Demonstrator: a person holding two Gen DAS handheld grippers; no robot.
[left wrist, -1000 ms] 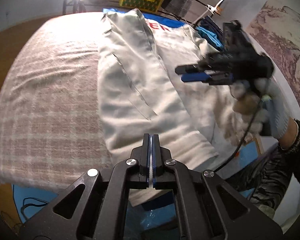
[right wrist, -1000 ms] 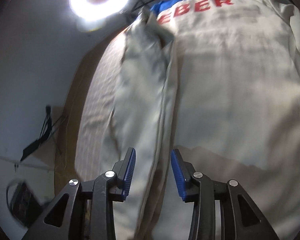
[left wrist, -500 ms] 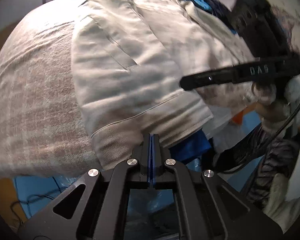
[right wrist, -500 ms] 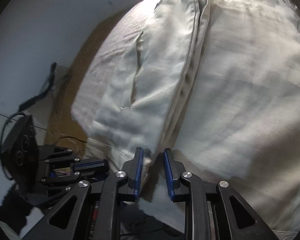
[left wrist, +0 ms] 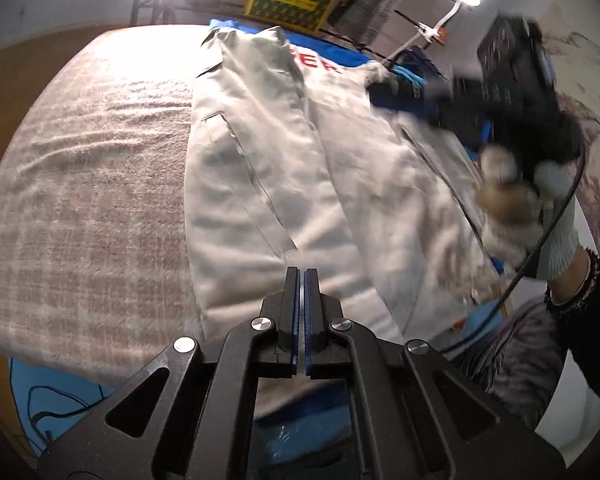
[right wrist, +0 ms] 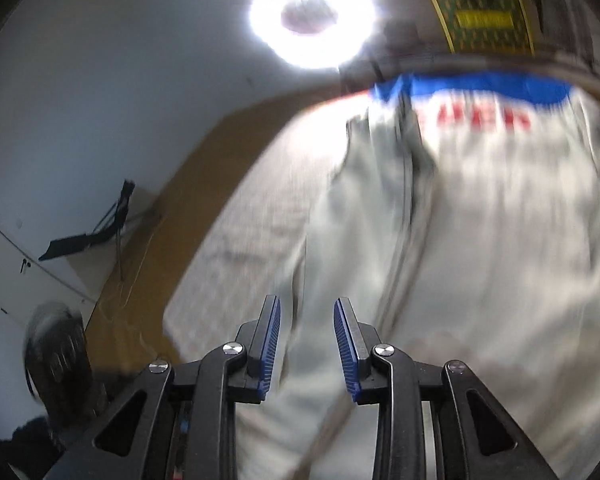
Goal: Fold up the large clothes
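Matt cloth jacket (left wrist: 260, 168); fuzzy woven blanket (left wrist: 84, 184) (checked).

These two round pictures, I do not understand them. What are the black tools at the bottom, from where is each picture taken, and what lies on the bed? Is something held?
A person holds a two-finger gripper in each hand, and each gripper carries a wide-angle camera that looks along its fingers. One picture comes from the left gripper, whose jaws are shut with nothing visibly between them. The other comes from the right gripper, whose jaws are opening, empty, above the cloth. In the left view you also see the gloved right hand with its gripper, blurred. On the checked blanket lies a pale grey jacket with red letters and a blue collar, one side folded inward. Nothing is held now.
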